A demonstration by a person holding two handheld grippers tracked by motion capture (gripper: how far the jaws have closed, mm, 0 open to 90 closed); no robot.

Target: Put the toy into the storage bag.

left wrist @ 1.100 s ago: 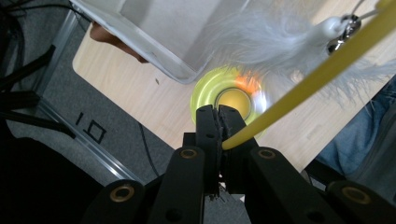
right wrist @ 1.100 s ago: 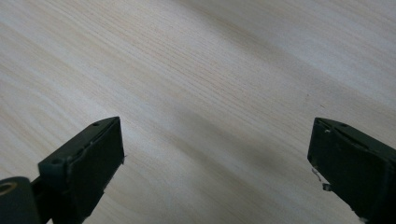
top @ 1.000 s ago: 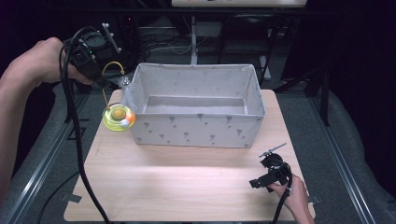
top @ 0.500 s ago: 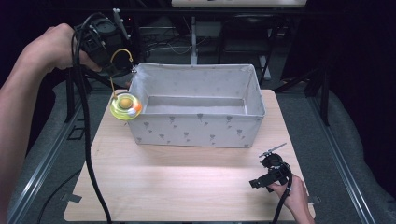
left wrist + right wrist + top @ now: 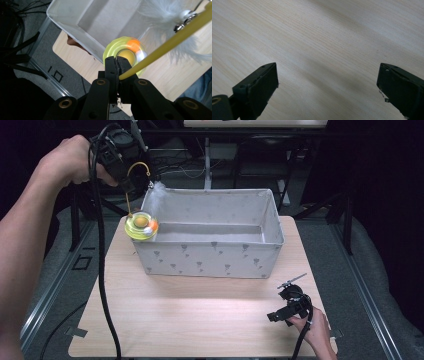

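My left gripper [image 5: 132, 181] is held high at the back left, shut on the thin yellow rod [image 5: 165, 46] of a cat toy. The rod pokes out from between the closed jaws [image 5: 117, 61]. Below it hangs the toy's yellow-green round disc [image 5: 140, 226] with an orange ball, right at the left rim of the grey fabric bin [image 5: 210, 260]. A white feather [image 5: 157, 190] dangles from the rod near the bin's back left corner. My right gripper [image 5: 286, 311] rests low at the table's front right, jaws [image 5: 327, 85] wide open over bare wood.
The bin stands on the back half of a light wooden table [image 5: 190, 320]. A black cable [image 5: 102, 270] trails from the left gripper down past the table's left edge. Metal rails and dark floor surround the table.
My left gripper has lifted and moved to the right with the toy. The disc has gone from beside the bin's left wall up to its rim. The right gripper has stayed still.
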